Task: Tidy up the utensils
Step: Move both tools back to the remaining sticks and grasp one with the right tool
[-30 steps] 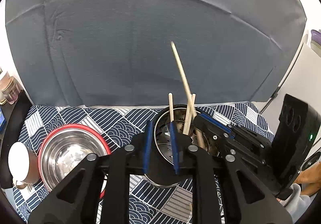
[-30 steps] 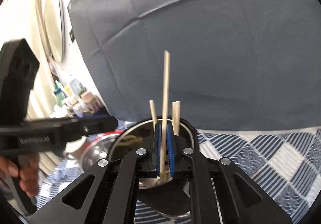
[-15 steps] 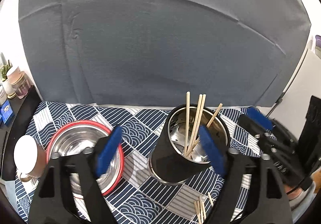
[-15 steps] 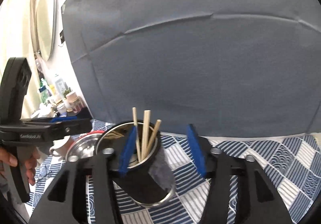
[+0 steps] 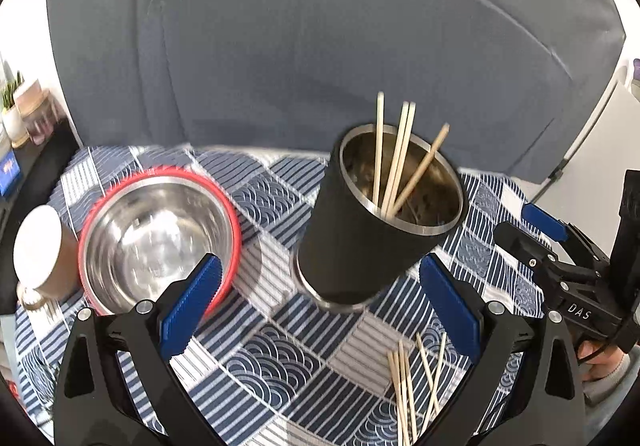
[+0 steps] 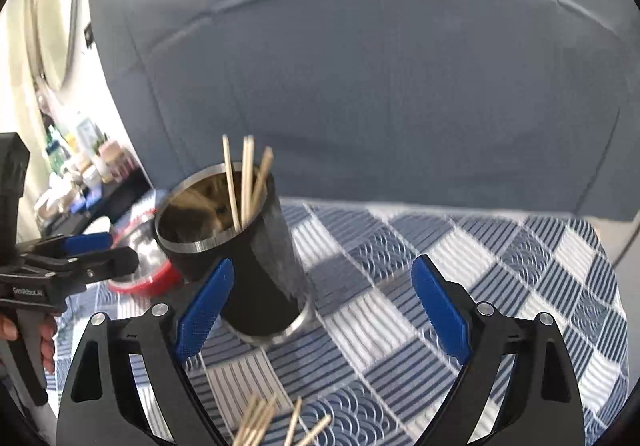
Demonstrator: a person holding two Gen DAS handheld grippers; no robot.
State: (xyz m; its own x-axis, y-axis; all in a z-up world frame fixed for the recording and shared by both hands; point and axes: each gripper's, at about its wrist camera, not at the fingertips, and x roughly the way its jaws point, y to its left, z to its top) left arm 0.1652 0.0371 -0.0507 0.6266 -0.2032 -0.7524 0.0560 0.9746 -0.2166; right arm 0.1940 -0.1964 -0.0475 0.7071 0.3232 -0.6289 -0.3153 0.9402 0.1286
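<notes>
A black holder with a steel lining [image 5: 352, 246] stands on the patterned cloth, with several wooden chopsticks [image 5: 394, 158] leaning inside it. More loose chopsticks [image 5: 412, 386] lie on the cloth in front of it. My left gripper [image 5: 320, 266] hovers just short of the holder, its jaws opening wide, with nothing gripped and its blue pads clear of the holder's wall. My right gripper [image 6: 322, 266] is beside the holder [image 6: 248, 258], its jaws also opening and holding nothing. Each gripper shows in the other's view: the right gripper [image 5: 512, 222] and the left gripper [image 6: 120, 248].
A red-rimmed steel bowl [image 5: 160, 238] sits left of the holder, and a brown paper cup with a white lid [image 5: 40, 250] lies further left. A dark shelf with jars [image 5: 24, 114] borders the left. A grey backdrop [image 5: 320, 46] closes the back. The blue-and-white cloth [image 6: 500, 266] stretches to the right.
Both grippers have let go of their chopsticks, which now stand in the holder. Both sets of jaws went from shut to wide open, and both grippers drew back from the holder.
</notes>
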